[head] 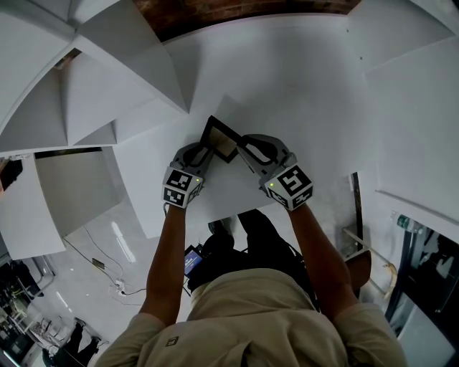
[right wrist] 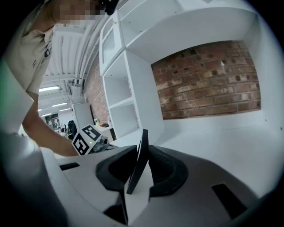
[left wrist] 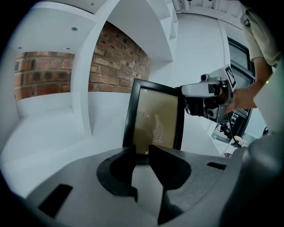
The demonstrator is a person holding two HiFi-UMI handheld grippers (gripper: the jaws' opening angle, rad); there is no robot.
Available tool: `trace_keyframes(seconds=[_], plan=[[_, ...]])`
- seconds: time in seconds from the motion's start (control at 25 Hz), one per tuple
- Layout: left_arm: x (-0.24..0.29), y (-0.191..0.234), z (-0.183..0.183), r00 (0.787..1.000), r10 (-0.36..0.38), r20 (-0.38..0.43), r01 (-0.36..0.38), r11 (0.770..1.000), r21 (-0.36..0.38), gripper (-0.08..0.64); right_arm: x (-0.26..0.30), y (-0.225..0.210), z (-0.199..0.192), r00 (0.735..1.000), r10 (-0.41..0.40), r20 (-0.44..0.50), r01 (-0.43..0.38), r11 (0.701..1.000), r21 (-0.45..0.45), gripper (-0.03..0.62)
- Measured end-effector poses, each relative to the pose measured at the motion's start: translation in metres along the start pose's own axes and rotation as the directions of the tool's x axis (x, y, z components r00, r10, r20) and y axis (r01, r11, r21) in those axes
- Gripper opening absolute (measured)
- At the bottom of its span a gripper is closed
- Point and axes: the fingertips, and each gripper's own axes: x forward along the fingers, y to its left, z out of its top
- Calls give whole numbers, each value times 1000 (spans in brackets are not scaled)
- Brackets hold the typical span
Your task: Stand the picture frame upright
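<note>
The picture frame (head: 223,139) has a black border and a tan panel. It stands nearly upright on the white table (head: 301,93), between both grippers. My right gripper (head: 242,143) comes from the right. In the right gripper view the picture frame (right wrist: 141,155) shows edge-on, and the right gripper (right wrist: 141,166) is shut with both pads on it. My left gripper (head: 206,149) is at the frame's lower left. In the left gripper view the picture frame (left wrist: 154,119) faces me. The left gripper (left wrist: 140,156) has its jaws close together at the frame's bottom edge; whether they pinch it is hidden.
White shelf units (head: 93,86) rise at the left and a brick wall (head: 237,11) runs behind the table. The table's front edge (head: 215,215) lies just behind the grippers, with the person's legs and the floor below. The right gripper's marker cube (left wrist: 217,95) shows beside the frame.
</note>
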Motion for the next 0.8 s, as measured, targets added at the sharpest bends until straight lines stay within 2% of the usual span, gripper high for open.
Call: trace_keyframes(seconds=[0.16, 0.4, 0.6, 0.8], plan=[[-1, -1, 1, 1000, -15, 4, 15, 1000, 7, 77, 5, 18, 4, 999, 29, -33, -31, 996, -86, 76], [-17, 2, -3, 999, -38, 14, 38, 999, 21, 77, 9, 36, 6, 994, 73, -76, -85, 982, -167, 67], [-46, 14, 9, 996, -28, 80, 22, 997, 78, 77, 10, 48, 7, 984, 132, -118, -157, 957, -245, 63], [-63, 13, 27, 987, -98, 127, 74, 980, 186, 81, 8, 59, 5, 963, 215, -159, -255, 920, -297, 61]])
